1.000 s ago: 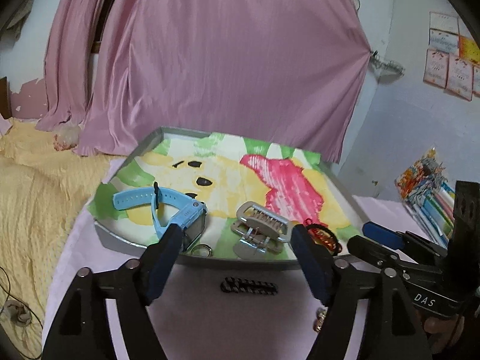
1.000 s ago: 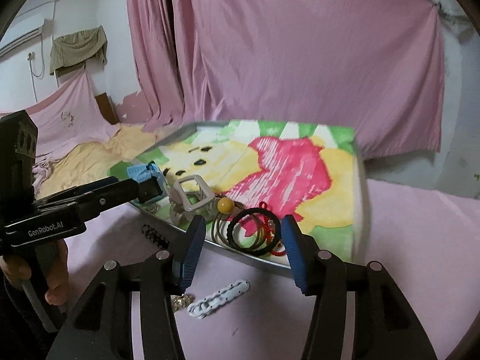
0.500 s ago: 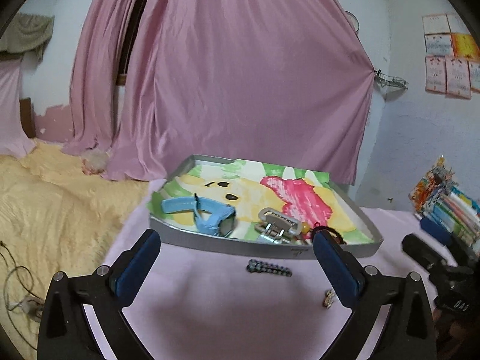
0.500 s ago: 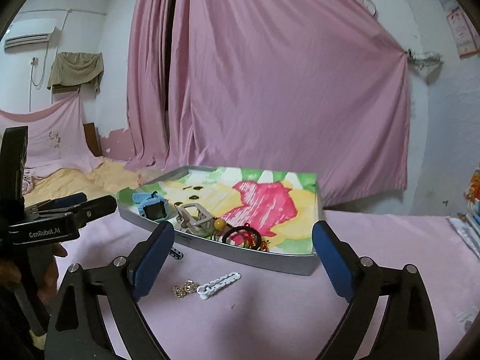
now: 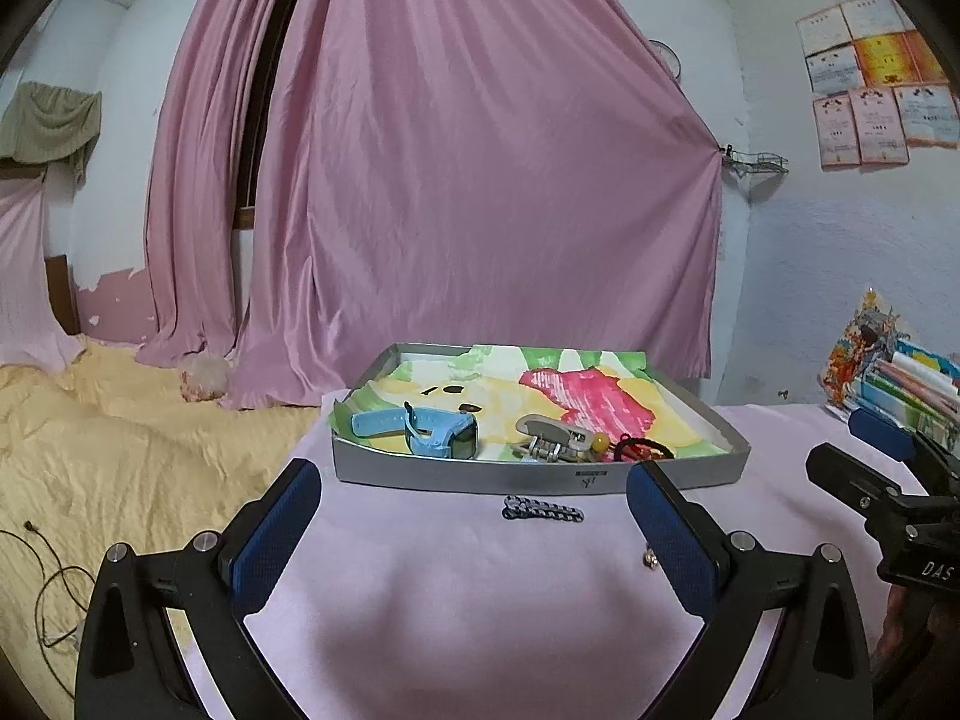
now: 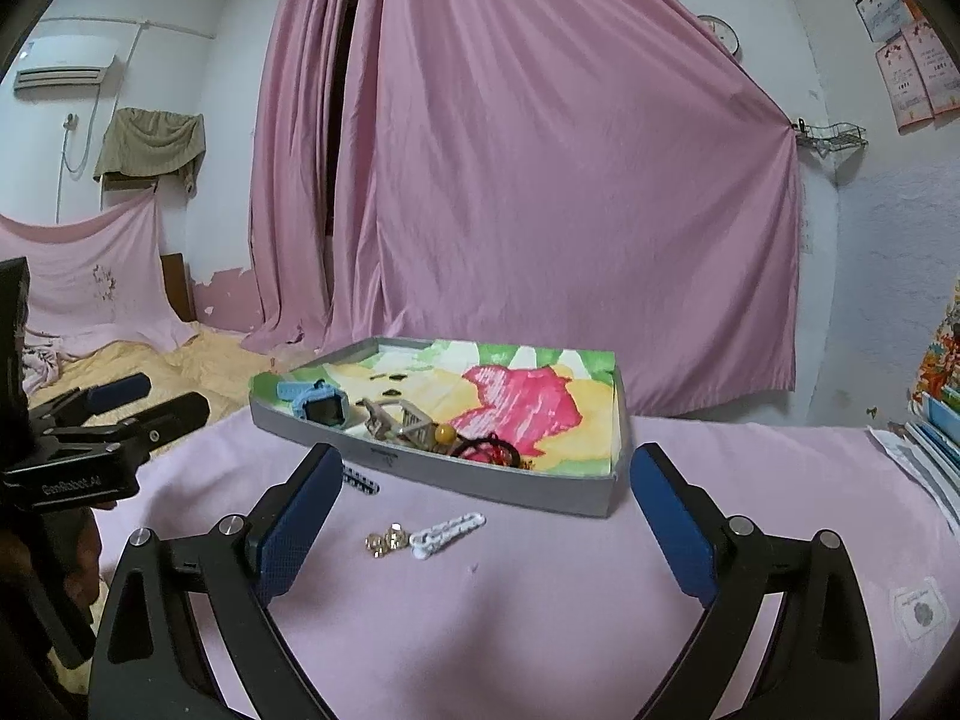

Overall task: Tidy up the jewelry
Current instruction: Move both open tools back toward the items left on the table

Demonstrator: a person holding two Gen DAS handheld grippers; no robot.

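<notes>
A grey tray [image 5: 456,474] [image 6: 543,489] lined with a cartoon picture sits on the pink cloth. In it lie a blue watch [image 5: 441,435] [image 6: 315,402], a silver hair clip [image 5: 549,435] [image 6: 408,420] and black and red hair ties [image 5: 642,450] [image 6: 486,450]. On the cloth in front lie a dark chain bracelet [image 5: 543,510] [image 6: 360,477], a white chain piece [image 6: 447,534] and gold earrings [image 6: 384,540] [image 5: 650,558]. My left gripper [image 5: 474,531] and right gripper [image 6: 480,516] both stand open and empty, well back from the tray.
Pink curtains hang behind the table. A yellow bedspread [image 5: 90,450] lies to the left. Books and packets [image 5: 894,372] are stacked at the right edge. Each gripper shows at the side of the other's view.
Both grippers have pulled back and up from the tray and opened wider. The tray and loose pieces now look smaller and farther off.
</notes>
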